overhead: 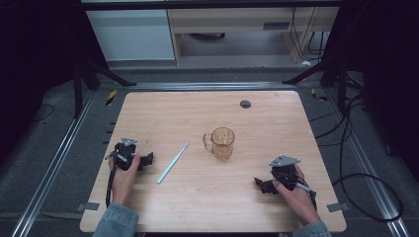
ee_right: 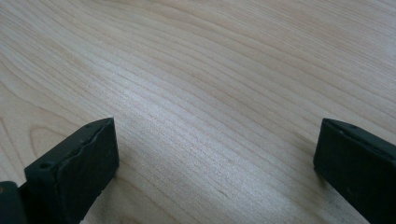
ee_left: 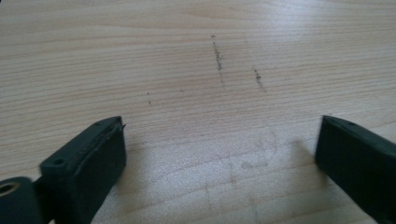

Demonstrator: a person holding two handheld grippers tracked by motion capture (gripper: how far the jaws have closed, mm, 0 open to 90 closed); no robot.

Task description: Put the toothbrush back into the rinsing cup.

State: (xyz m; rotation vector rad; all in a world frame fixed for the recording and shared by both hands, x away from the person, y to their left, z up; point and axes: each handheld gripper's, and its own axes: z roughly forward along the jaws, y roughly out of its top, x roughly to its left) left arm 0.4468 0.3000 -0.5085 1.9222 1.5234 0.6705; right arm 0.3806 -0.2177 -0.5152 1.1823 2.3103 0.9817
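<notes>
Looking down from the high view, the left gripper (overhead: 143,160) and the right gripper (overhead: 264,185) are rested on the tabletop (overhead: 267,113), one at each side, probably as a ready stance before any reach. A toothbrush (overhead: 173,162) is laid flat and slantwise just right of the left gripper, apart from it; an amber glass mug (overhead: 222,142) is stood upright beyond it, near the middle, handle to the left.

In the left gripper view, the jaws are held wide apart with bare wood and faint scuffs between them; nothing is gripped.

In the right gripper view, the jaws are likewise spread wide over bare wood grain, empty.
</notes>
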